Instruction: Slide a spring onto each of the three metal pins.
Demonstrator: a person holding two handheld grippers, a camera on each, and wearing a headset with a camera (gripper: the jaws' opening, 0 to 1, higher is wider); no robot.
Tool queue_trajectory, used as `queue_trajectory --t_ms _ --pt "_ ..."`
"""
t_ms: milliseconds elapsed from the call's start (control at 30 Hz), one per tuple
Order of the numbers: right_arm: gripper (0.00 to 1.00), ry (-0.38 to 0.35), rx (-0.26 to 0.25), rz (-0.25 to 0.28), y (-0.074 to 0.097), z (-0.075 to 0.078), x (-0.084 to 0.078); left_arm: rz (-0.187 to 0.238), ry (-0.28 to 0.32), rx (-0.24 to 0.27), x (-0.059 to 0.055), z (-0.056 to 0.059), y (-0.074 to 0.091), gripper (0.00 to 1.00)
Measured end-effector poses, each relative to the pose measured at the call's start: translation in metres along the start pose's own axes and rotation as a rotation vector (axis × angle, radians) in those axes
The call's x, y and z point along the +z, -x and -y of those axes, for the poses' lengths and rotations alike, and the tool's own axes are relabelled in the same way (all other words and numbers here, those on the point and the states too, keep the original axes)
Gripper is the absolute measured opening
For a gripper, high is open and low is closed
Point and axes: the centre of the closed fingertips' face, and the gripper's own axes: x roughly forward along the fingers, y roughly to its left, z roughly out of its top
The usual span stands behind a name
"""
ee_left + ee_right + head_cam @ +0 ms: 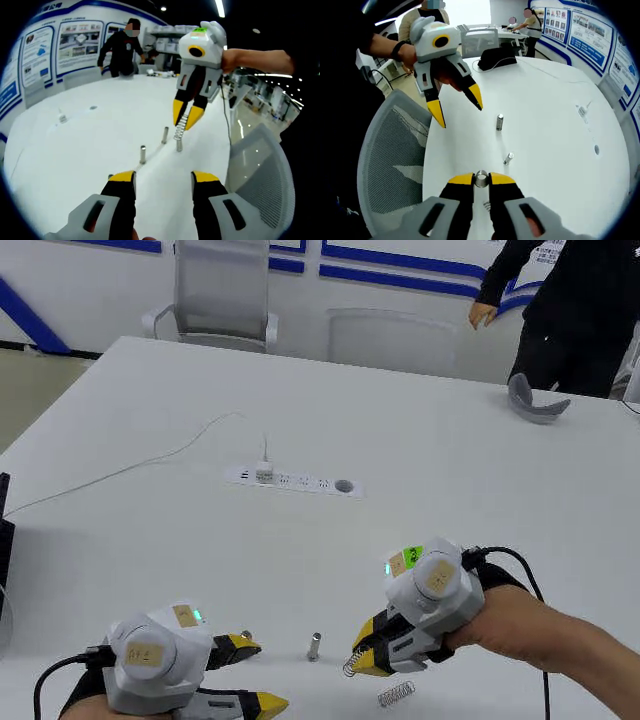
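Observation:
My right gripper (362, 655) is shut on a small metal spring (351, 666) just above the white table (300, 540). In the left gripper view that spring (180, 125) hangs from the right gripper (186, 112) right over a short metal pin (179, 145). Two more pins (165, 135) (143, 154) stand close by. In the head view one upright pin (314, 645) stands between the grippers. A loose spring (396, 694) lies near the table's front edge. My left gripper (256, 673) is open and holds nothing. The right gripper view shows the held spring (481, 178) end-on and two pins (499, 121) (508, 158).
A white power strip (295, 481) with a plugged cable lies mid-table. A grey curved object (537, 402) sits at the far right edge, beside a standing person (570, 310). Chairs (222, 290) stand along the far side. A mesh chair (395, 165) is at the near side.

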Motion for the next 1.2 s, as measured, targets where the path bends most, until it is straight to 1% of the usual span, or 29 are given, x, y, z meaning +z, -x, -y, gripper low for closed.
queue_trajectory --t_ms 167,333,500,633,767,1000,1200 --pt "0.12 0.003 -0.016 -0.002 -0.005 0.011 0.004 -0.004 0.038 0.044 -0.010 -0.011 0.009 0.52" --pt "0.12 0.008 -0.026 -0.009 -0.010 0.023 0.006 -0.009 0.071 0.077 -0.019 -0.019 0.017 0.58" --pt "0.12 0.019 -0.027 -0.020 -0.016 0.030 0.008 -0.012 0.106 0.108 -0.028 -0.026 0.024 0.64" --pt "0.12 0.022 -0.028 -0.024 -0.021 0.034 0.010 -0.012 0.125 0.122 -0.033 -0.028 0.029 0.66" --pt "0.12 0.015 -0.030 -0.030 -0.028 0.040 0.010 -0.032 0.136 0.125 -0.041 -0.029 0.035 0.69" --pt "0.12 0.014 -0.032 -0.030 -0.036 0.046 0.013 -0.045 0.163 0.145 -0.054 -0.031 0.046 0.70" --pt "0.12 0.017 -0.031 -0.041 -0.043 0.049 0.014 -0.041 0.181 0.159 -0.058 -0.033 0.053 0.70"
